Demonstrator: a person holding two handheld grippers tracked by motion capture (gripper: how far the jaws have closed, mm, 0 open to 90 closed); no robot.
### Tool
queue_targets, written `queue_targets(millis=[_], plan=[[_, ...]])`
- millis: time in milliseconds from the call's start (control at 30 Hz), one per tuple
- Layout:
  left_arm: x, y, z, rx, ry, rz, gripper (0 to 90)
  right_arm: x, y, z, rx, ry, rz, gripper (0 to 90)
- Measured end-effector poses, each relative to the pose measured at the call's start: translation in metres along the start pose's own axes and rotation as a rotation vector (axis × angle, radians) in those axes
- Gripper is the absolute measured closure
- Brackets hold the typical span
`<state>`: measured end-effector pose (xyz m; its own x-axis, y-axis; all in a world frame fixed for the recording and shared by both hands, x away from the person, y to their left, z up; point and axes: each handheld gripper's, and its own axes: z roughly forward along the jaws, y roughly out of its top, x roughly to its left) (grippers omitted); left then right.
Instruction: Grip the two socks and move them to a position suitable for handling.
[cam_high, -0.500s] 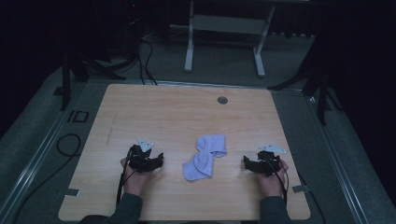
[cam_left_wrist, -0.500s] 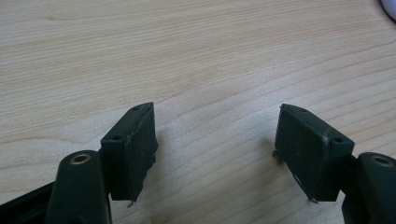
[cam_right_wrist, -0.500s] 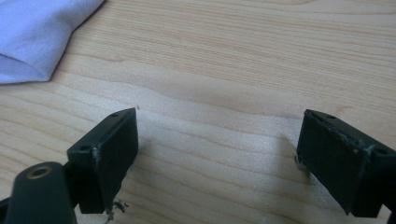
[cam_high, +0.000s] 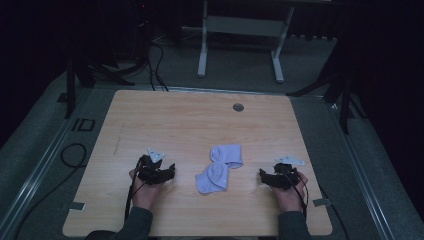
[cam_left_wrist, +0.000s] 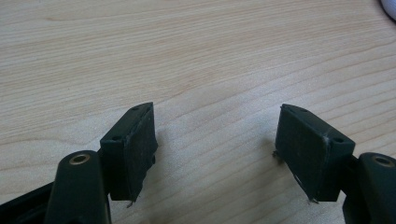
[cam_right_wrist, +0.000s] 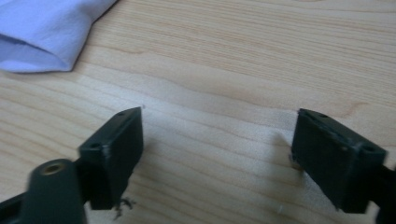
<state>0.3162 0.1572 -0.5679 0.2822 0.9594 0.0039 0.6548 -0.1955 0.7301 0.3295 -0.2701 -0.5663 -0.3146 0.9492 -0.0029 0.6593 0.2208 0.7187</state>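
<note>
Two pale lilac socks (cam_high: 220, 167) lie overlapped in the middle front of the wooden table (cam_high: 200, 125). My left gripper (cam_high: 169, 172) rests on the table to the socks' left, jaws wide open over bare wood (cam_left_wrist: 217, 140). To the socks' right sits my right gripper (cam_high: 262, 176), also open with nothing between its jaws (cam_right_wrist: 217, 149). In the right gripper view a sock edge (cam_right_wrist: 46, 32) shows at the upper left, apart from the jaws. A sliver of sock (cam_left_wrist: 390, 7) peeks in at the top right corner of the left gripper view.
A round grommet hole (cam_high: 238, 107) sits near the table's far edge. Cables (cam_high: 75, 155) lie on the floor at the left, and a grey desk frame (cam_high: 240, 40) stands beyond the table. Tape strips (cam_high: 320, 202) mark the table's front corners.
</note>
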Motion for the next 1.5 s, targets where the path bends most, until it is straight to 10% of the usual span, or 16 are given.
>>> queue_targets(millis=[533, 1500], plan=[[0.000, 0.000, 0.000, 0.001, 0.000, 0.002, 29.1, 0.024, 0.009, -0.024, -0.018, 0.096, -0.107, 63.3], [-0.001, 0.000, 0.000, -0.002, 0.000, 0.000, 29.0, 0.148, 0.068, -0.021, 0.018, 0.329, -0.441, 70.0]])
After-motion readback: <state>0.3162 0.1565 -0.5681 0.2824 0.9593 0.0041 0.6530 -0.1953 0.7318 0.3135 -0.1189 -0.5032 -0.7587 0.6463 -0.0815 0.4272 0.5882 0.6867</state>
